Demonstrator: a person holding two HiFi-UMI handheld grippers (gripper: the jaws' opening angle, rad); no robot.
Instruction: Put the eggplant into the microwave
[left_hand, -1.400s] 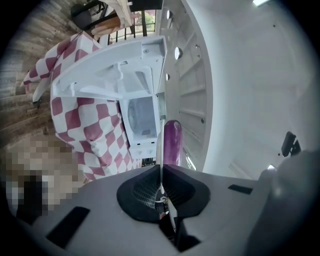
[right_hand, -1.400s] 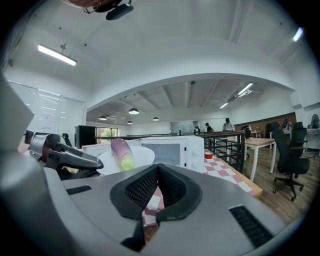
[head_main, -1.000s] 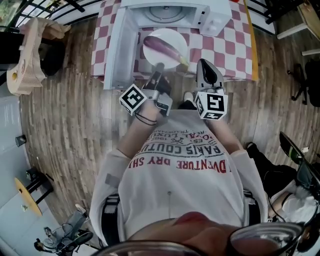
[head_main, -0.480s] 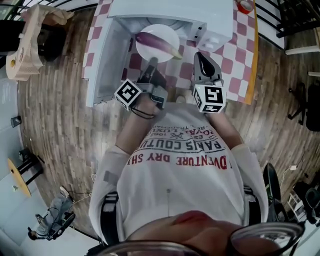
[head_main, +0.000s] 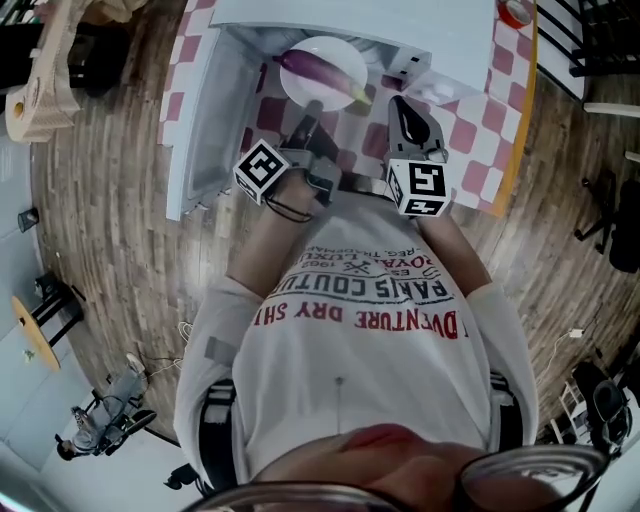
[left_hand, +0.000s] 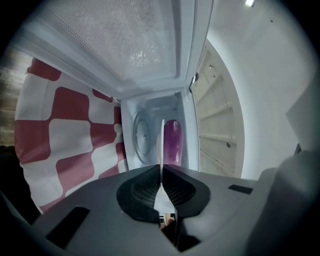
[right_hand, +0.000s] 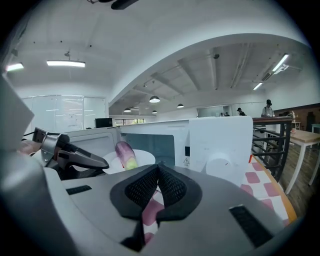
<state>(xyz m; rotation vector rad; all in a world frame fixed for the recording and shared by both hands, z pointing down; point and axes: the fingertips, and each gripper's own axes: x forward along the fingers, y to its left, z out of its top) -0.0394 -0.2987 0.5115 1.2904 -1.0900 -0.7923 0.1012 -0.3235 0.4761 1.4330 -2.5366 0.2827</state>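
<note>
A purple eggplant (head_main: 322, 70) lies on a white plate (head_main: 300, 55) held just in front of the open white microwave (head_main: 420, 25). My left gripper (head_main: 312, 110) is shut on the plate's near rim. In the left gripper view the plate (left_hand: 161, 145) shows edge-on between the shut jaws of that gripper (left_hand: 161, 167). The eggplant (left_hand: 173, 142) is to its right and the microwave's turntable (left_hand: 141, 142) is behind. My right gripper (head_main: 402, 108) hovers to the right of the plate, shut and empty. The right gripper view shows its closed tips (right_hand: 159, 167), the eggplant (right_hand: 125, 153) and the left gripper (right_hand: 75, 159).
The microwave door (head_main: 205, 110) stands swung open on the left, close beside my left gripper. A red-and-white checked cloth (head_main: 470, 140) covers the table. A red object (head_main: 517, 12) sits at the table's far right. The control panel (right_hand: 220, 145) faces the right gripper.
Both grippers have moved forward and down towards the microwave, the left one carrying the plate and eggplant up to the opening. Neither grip has changed.
</note>
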